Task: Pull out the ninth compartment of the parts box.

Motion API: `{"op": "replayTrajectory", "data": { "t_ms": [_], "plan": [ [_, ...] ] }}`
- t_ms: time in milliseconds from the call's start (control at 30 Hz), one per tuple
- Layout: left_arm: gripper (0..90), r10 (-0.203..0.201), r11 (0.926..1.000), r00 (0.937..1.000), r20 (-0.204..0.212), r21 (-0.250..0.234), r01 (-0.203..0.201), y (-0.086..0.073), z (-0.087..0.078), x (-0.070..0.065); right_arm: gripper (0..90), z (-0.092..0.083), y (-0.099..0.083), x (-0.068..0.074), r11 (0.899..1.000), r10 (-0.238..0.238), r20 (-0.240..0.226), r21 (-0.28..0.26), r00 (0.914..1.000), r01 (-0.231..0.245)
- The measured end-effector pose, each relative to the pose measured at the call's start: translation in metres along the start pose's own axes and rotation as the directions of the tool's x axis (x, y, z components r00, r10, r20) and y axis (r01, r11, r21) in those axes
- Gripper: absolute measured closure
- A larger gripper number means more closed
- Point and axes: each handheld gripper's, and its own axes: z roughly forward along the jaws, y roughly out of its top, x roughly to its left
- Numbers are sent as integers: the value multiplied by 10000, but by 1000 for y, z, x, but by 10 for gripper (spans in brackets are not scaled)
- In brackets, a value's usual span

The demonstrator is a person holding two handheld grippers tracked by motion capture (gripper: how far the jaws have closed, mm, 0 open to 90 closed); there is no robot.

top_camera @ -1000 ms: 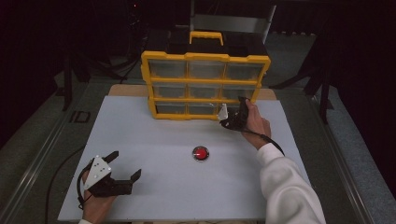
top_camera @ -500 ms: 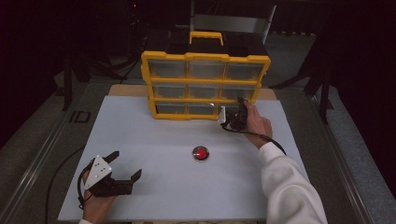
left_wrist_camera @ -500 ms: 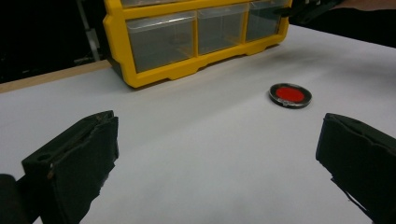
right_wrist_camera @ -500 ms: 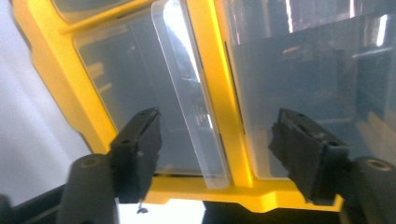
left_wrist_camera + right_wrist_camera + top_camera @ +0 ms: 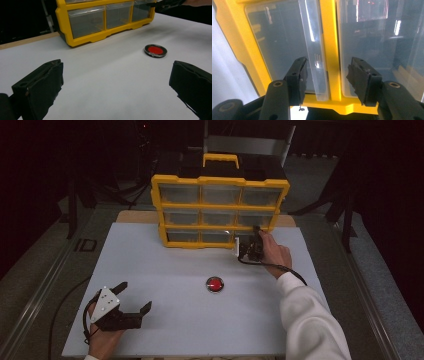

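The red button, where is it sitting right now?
In the high view the red button lies flat on the white table, near its middle, in front of the yellow drawer cabinet and between the two tongs, touching neither.

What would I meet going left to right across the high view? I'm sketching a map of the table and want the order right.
Left gripper → red button → right gripper at the yellow drawer cabinet, which spans the middle behind them.

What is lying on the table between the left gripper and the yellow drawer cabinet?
Only bare white table, in the high view. The red button sits off to the right of that stretch.
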Motion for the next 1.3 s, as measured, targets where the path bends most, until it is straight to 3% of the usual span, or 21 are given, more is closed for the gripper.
{"op": "replayTrajectory", "data": {
  "t_ms": [333, 833, 1300],
  "plan": [
    [0, 2, 10000, 10000, -11, 10, -2, 0, 0, 0, 498, 1, -1, 4, 9987, -510, 447, 18, 9977, 509],
    [0, 5, 10000, 10000, -10, 35, -5, 0, 0, 0, 447, 2, 1, 10, 9974, -715, 1044, -14, 9920, 721],
    [4, -14, 10000, 10000, -2, 40, 14, 0, 0, 0, 428, 4, 2, 16, 9949, -1003, 1286, 2, 9866, 1012]
  ]
}}
